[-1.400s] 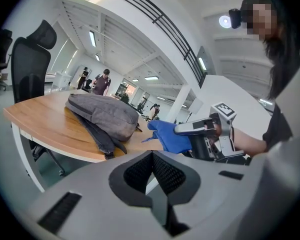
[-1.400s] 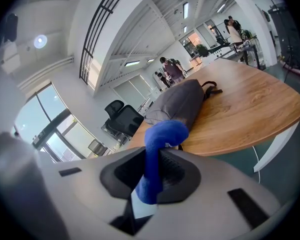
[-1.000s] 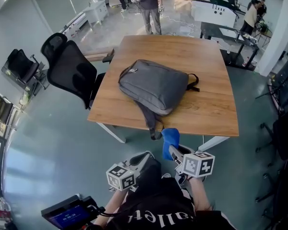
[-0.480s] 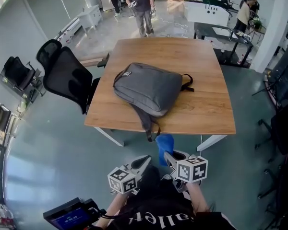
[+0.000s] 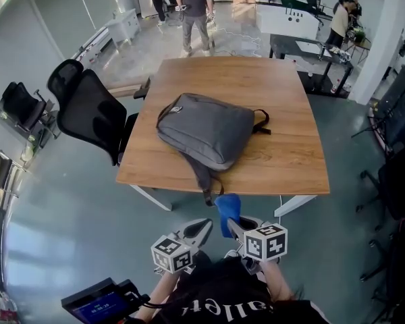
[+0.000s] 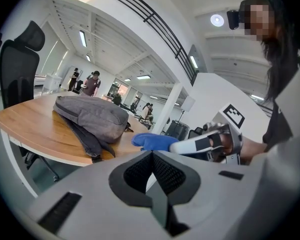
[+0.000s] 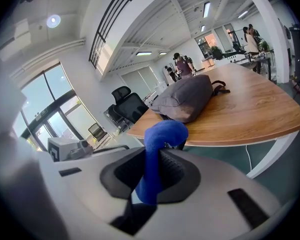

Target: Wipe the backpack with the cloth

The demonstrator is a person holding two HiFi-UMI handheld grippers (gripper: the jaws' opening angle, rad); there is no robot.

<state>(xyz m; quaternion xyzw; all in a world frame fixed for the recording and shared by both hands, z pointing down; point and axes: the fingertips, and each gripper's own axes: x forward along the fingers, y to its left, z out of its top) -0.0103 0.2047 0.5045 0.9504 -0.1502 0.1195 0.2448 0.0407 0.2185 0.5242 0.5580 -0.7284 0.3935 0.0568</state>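
Backpack (image 5: 206,128) on table (image 5: 290,160), blue cloth (image 5: 227,209) pinched in right claw (image 5: 234,225) (left claw (image 5: 201,229) closed)

The left tool (image 5: 202,229) is held low before the torso, jaws together with nothing between them. The right tool (image 5: 235,225) is beside it, just short of the counter's (image 5: 290,171) near edge, clamped on the blue cloth (image 5: 227,209). Both forearms are bent, pointing forward.

Left gripper (image 5: 201,228): light grey moulded shell, with black ribbed pads (image 6: 162,171) lining the jaws. Right gripper (image 5: 235,225): same build; its fingers (image 6: 195,145) are white with 1 black band. Each carries a white block printed with black square markers: left cube (image 5: 171,252), right cube (image 5: 266,241). Clothing, lower centre of the head view: black short-sleeved top (image 5: 219,302) with white lettering.
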